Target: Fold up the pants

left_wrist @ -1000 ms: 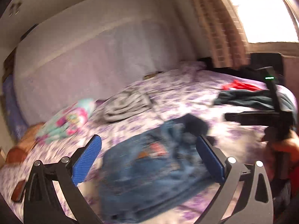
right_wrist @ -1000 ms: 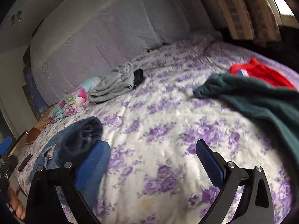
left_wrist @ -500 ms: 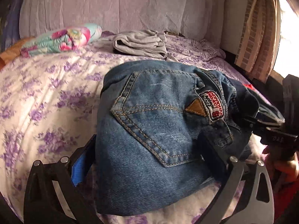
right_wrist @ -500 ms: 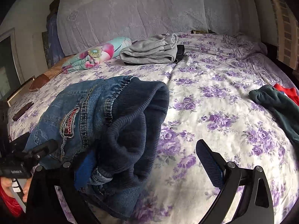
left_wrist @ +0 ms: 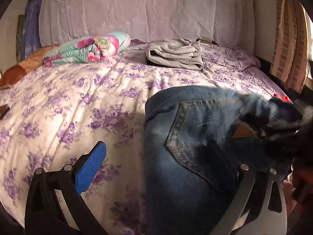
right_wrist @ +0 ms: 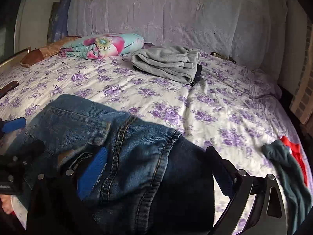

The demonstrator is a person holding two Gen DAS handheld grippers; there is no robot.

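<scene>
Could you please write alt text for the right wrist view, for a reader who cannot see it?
Folded blue jeans lie on a purple-flowered bedspread between the open right claw fingers. Behind are folded grey pants and a flowered pillow.

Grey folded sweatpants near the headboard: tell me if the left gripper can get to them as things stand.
Probably yes. The left gripper is open, and bare bedspread runs up to the grey sweatpants. The jeans lie against only its right finger.
</scene>
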